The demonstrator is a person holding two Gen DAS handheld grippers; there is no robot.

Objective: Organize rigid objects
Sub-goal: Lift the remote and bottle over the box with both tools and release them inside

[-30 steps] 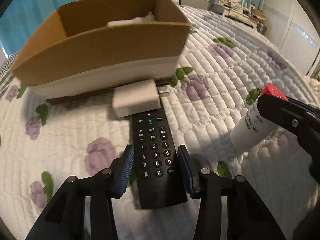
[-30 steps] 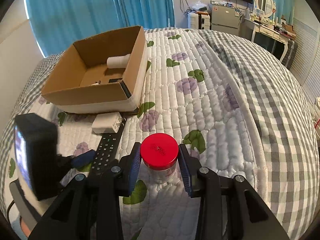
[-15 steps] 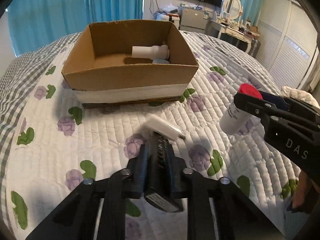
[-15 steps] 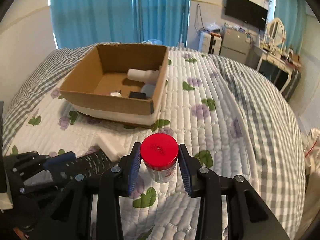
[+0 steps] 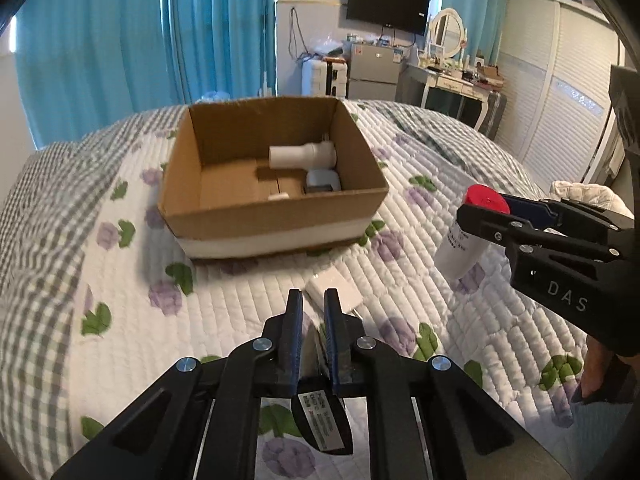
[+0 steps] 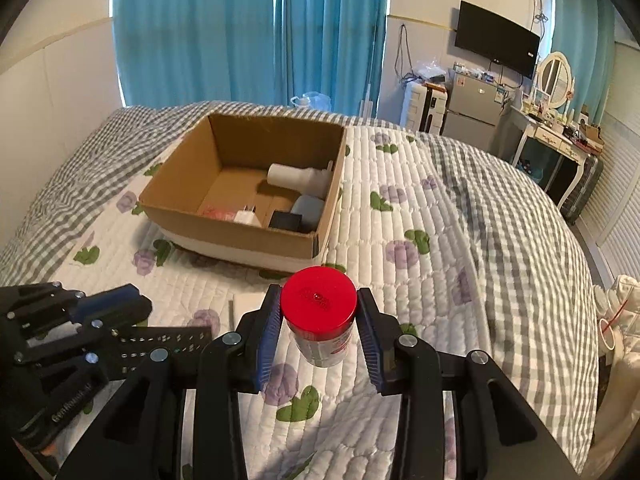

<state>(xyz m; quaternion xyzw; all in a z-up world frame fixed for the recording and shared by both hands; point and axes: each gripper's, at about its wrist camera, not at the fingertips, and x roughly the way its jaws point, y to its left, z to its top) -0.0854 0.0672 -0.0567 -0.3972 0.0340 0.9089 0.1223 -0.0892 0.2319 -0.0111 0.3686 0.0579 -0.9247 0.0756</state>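
The left tool [image 5: 313, 322] squeezes the black remote [image 5: 322, 420]. The right tool [image 6: 319, 334] squeezes the red-lidded jar [image 6: 319, 306], near the box [image 6: 224, 236].

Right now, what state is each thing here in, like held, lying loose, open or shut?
Left gripper: shut on the remote control.
Remote control: held clear of the bed.
Right gripper: shut on the red-lidded jar.
Red-lidded jar: lid on, held upright.
Cardboard box: open-topped, partly filled.
White block: lying loose on the quilt.
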